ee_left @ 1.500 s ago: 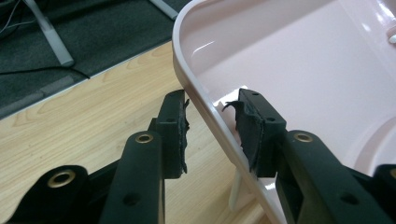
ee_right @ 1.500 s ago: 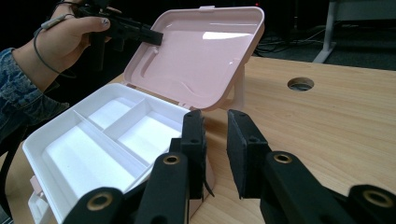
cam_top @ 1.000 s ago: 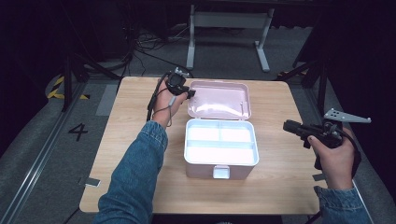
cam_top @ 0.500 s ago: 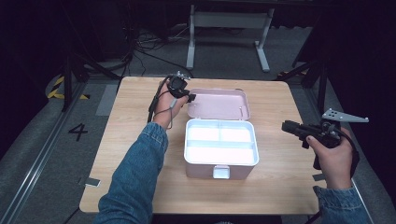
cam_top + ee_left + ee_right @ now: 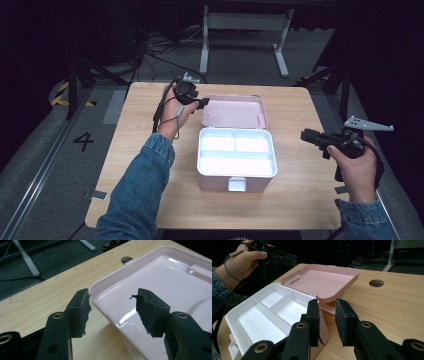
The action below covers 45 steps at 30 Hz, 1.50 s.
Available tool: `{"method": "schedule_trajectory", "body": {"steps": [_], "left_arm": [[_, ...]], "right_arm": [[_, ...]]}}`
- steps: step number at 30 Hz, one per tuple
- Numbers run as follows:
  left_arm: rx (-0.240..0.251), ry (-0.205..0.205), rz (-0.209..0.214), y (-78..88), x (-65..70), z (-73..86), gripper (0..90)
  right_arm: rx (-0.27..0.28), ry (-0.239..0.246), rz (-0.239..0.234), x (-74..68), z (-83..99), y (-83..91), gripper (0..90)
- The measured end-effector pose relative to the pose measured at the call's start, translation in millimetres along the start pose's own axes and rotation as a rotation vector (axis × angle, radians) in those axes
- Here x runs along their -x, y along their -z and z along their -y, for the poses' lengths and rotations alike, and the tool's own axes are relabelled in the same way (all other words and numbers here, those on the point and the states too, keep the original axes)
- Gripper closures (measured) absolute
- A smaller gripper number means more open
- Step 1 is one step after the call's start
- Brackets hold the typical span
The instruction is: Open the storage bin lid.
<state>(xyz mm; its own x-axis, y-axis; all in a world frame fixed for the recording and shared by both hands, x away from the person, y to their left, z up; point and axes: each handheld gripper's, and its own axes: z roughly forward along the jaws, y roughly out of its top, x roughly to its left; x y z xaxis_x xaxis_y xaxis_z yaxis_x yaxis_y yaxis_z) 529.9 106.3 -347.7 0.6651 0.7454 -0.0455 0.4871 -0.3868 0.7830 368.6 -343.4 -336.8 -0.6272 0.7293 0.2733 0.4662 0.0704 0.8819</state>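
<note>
Spread wide, the jaws of our left gripper (image 5: 112, 310) hang at the corner of the lid (image 5: 234, 111), their black pads frayed and ragged at the edges, with nothing between them. We see that lid as a shallow, glossy pink plastic tray with rounded corners, laid back flat on the pale wood-grain table (image 5: 150, 150). Our right gripper (image 5: 327, 317) keeps its jaws apart by a narrow gap, gripping nothing, beside the box's right side. In the high view it floats off the right of the box (image 5: 237, 160), held in our right hand (image 5: 356, 167). That box sits mid-table, pink outside, with a matte white tray inside split into three rectangular compartments. A round hole (image 5: 376, 283) pierces the tabletop.
</note>
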Motion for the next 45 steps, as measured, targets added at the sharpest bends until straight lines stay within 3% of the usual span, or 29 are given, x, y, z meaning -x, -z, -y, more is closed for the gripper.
{"method": "schedule_trajectory", "body": {"steps": [5, 10, 16, 22, 27, 30, 31, 36, 42, 45], "left_arm": [[0.038, -0.041, 0.035, 24.9, 13.3, 0.1, 44.8], [0.068, -0.096, 0.056, 60.9, 29.9, 5.9, 43.4], [0.066, -0.124, 0.077, 105.9, 43.1, 19.0, 41.9], [0.047, -0.134, 0.065, 139.5, 47.9, 40.6, 40.0], [0.042, -0.132, -0.002, 162.2, 46.9, 64.7, 38.2], [0.045, -0.111, -0.016, 170.8, 44.0, 81.9, 37.5], [0.045, -0.111, -0.016, 170.8, 44.0, 81.9, 37.3], [0.027, -0.071, -0.008, 172.4, 36.2, 112.1, 35.0], [-0.049, -0.037, -0.026, 165.6, 25.7, 129.0, 31.2], [-0.162, -0.043, -0.04, 155.1, 20.0, 141.4, 31.0]], "right_arm": [[0.001, 0.003, -0.003, -0.5, -0.2, -1.1, 73.6], [-0.011, 0.01, -0.007, 0.4, -4.3, -5.5, 71.0], [-0.025, 0.036, -0.022, 1.0, -14.0, -16.1, 67.4], [-0.051, 0.056, -0.022, 4.8, -19.7, -26.0, 63.5], [-0.114, 0.072, -0.002, 11.3, -18.9, -33.9, 59.0], [-0.146, 0.083, 0.012, 16.0, -16.2, -36.6, 56.7], [-0.157, 0.086, 0.018, 17.2, -14.9, -36.6, 56.2], [-0.182, 0.095, 0.036, 22.4, -9.9, -35.3, 53.5], [-0.237, 0.096, 0.048, 30.1, -1.3, -35.7, 50.9], [-0.267, 0.095, 0.054, 33.6, 4.0, -37.3, 50.2]]}}
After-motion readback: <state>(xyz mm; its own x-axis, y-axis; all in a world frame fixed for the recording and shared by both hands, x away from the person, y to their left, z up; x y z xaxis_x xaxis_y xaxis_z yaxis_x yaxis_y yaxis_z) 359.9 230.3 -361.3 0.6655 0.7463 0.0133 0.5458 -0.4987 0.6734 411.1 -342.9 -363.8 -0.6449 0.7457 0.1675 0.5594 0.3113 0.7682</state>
